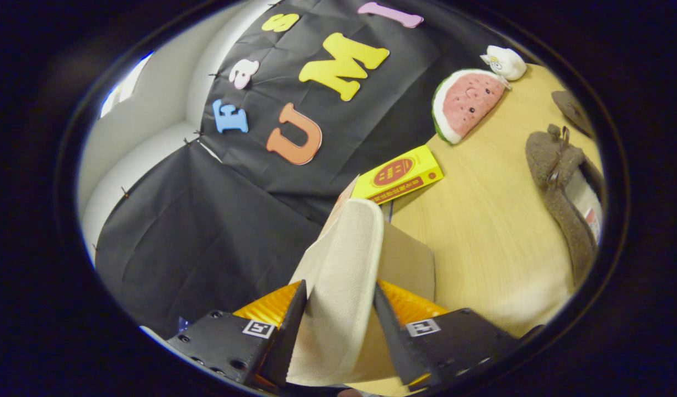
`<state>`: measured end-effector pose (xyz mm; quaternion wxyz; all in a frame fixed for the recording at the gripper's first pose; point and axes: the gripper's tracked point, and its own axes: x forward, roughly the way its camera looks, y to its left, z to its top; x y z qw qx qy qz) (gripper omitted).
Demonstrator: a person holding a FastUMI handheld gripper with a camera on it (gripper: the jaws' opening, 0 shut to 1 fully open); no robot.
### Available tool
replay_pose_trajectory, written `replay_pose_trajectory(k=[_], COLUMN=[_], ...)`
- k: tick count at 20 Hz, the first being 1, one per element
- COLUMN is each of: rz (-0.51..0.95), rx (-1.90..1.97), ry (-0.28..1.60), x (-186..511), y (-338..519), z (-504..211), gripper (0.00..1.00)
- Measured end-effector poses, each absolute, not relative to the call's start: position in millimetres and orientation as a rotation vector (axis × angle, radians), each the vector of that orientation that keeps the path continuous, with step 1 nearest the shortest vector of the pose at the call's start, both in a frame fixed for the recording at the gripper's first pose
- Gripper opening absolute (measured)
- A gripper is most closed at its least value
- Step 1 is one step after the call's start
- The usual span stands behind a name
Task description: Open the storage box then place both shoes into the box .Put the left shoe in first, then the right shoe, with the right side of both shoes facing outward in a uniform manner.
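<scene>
My gripper [338, 295] is shut on a cream-coloured shoe [344, 259], which shows its pale sole and sticks out ahead between the two fingers, held up and tilted. Just behind the shoe stands a brown cardboard flap of the storage box [407, 259]. A second shoe [564, 209], brown and fuzzy with a pale insole, lies on the wooden table [481, 220] well off to the right of the fingers.
A yellow box [399, 175] lies on the table beyond the cardboard flap. Farther back rest a watermelon-slice plush [465, 103] and a small white plush [505, 62]. A dark brown object [572, 109] sits at the far right. Black cloth walls the booth behind.
</scene>
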<state>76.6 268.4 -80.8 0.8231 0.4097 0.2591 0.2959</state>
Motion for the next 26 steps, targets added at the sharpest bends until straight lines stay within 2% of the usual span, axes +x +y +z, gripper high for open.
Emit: replay_pose_trajectory(k=[2, 4, 5, 8, 13, 21, 22, 26], rz=[0.656, 0.617, 0.644, 0.653, 0.710, 0.814, 0.819, 0.855], rx=[0.870, 0.884, 0.887, 0.814, 0.700, 0.464, 0.407, 0.268], ry=[0.527, 0.488, 0.503, 0.497, 0.373, 0.276, 0.254, 0.242], x=[75, 80, 75, 70, 63, 45, 41, 31], y=[266, 260, 263, 266, 290, 406, 425, 491], z=[-70, -63, -62, -51, 19, 103, 109, 111], gripper=[0.63, 0.26, 0.08, 0.08, 0.08, 0.08, 0.09, 0.22])
